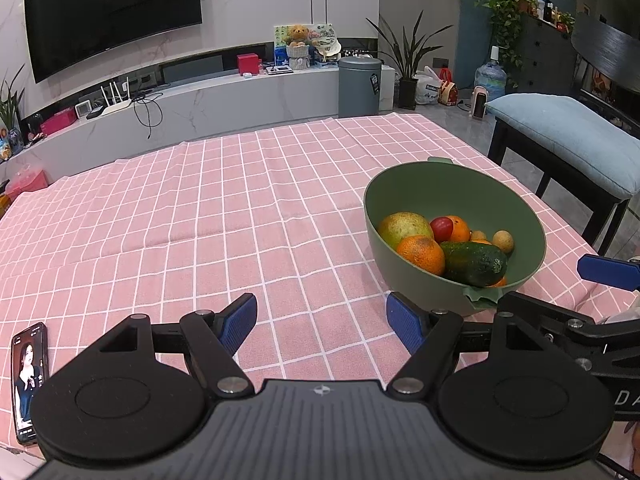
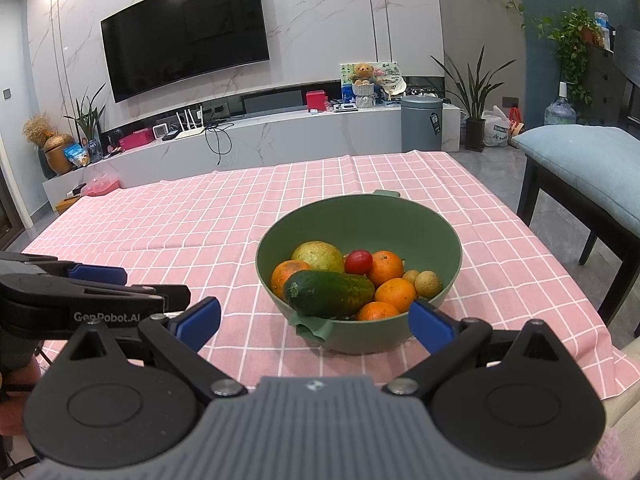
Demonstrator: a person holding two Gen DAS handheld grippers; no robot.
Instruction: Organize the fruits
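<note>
Pink checked tablecloth (image 1: 200,208) covers the table. A phone (image 1: 29,380) w/ lit screen lies at the near left edge, just left of the left gripper (image 1: 320,322). Behind the table: wall TV (image 2: 184,32), white TV bench (image 2: 280,136) w/ a teddy bear (image 2: 363,74), red box (image 2: 316,99), router (image 2: 188,118) & cables. Grey bin (image 2: 422,122) stands on the floor beside the bench, potted plant (image 2: 474,92) next to it. Dark chair w/ light blue cushion (image 2: 588,160) sits at the table's right side.

Nothing lies on the cloth btwn the grippers & the green bowl (image 2: 360,220); cloth in front of the left gripper is bare.

Bowl stands on the right half of the table, near the front edge, directly ahead of the right gripper (image 2: 316,320). Inside it: a dark green cucumber (image 2: 328,294) lying across the front, several oranges (image 2: 386,268) around it, a yellow-green pear (image 2: 318,256) at the back left, a red tomato (image 2: 358,262) behind the cucumber, and small tan round fruits (image 2: 428,283) at the right. A green leaf-shaped tab (image 2: 314,326) sticks out at the bowl's near rim.

Left gripper: jaws wide apart, holding nothing, hovering over cloth left of the bowl. Right gripper: jaws also wide apart, empty, its right finger close to the bowl's near wall.
</note>
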